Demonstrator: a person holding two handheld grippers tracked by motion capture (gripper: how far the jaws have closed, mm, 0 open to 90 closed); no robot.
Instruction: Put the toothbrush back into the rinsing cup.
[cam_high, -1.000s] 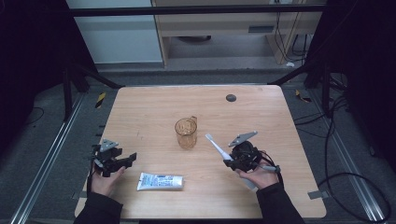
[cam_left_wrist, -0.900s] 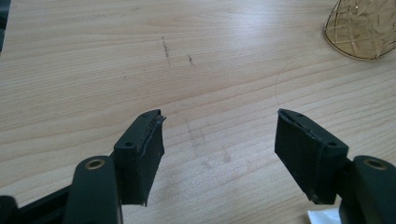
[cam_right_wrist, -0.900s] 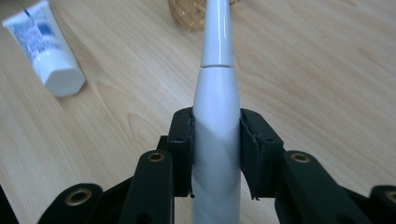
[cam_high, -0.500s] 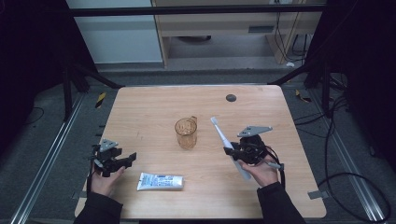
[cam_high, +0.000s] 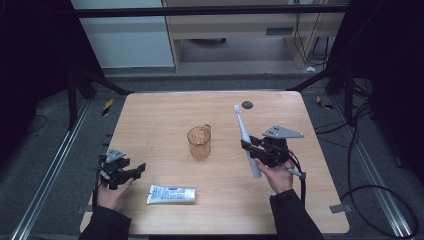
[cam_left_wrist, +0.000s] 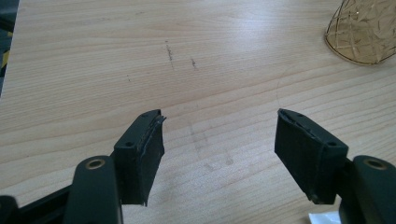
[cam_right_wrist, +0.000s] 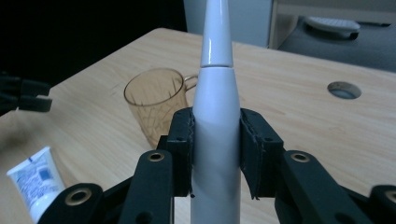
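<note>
1. The right gripper (cam_high: 253, 149) has its fingers clenched on a white electric toothbrush (cam_high: 245, 135), held above the table (cam_high: 150, 115) just right of the amber cup (cam_high: 199, 142).
2. To seat it well, tip the brush upright over the cup's mouth – then lower slowly.
3. The left gripper (cam_high: 131, 171) waits with fingers released near the toothpaste tube (cam_high: 172, 194).
4. Since the earlier frames the brush has risen and swung head-up – the left hand has stayed put.

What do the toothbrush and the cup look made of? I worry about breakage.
The toothbrush looks like smooth, glossy white plastic, with a seam between two sections. The cup is see-through amber with a cut diamond pattern, either glass or clear plastic; the look leaves that open.
</note>
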